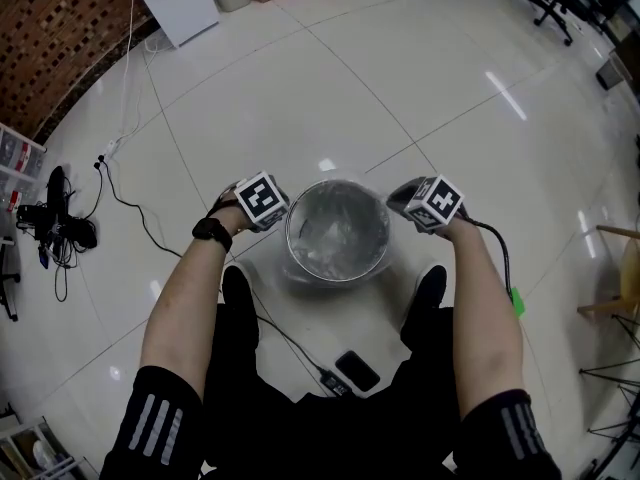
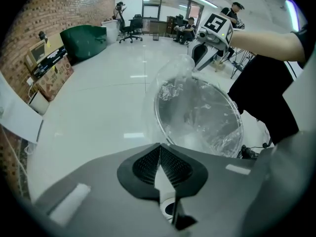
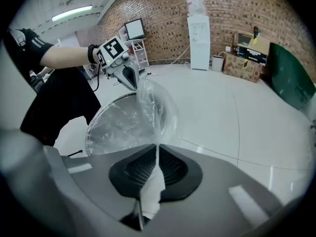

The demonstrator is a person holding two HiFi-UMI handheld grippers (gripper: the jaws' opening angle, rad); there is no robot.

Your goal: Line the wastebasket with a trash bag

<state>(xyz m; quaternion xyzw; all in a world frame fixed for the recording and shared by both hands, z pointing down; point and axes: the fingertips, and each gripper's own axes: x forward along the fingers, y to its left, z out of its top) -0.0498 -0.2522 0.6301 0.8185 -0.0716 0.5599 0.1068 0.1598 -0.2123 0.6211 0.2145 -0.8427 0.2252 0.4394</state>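
1. Location. The round, shiny metal wastebasket stands on the glossy white tile floor directly in front of me. The clear, thin-film plastic trash bag sits inside it, crumpled against the walls, with its mouth rising above the rim on two opposite sides.

2. Claw state. The left gripper is clenched, and the film appears to run into its jaw tips at the near rim. The right gripper is clamped on a raised fold of film at the opposite rim.

3. Handling, as I judge it. The bag is nearly weightless, limp and slick, so it will slide between the pads and may tear if stretched over the metal edge.

4. Hold points. I take the film at the mouth hem, at opposite points, not at the crumpled body.
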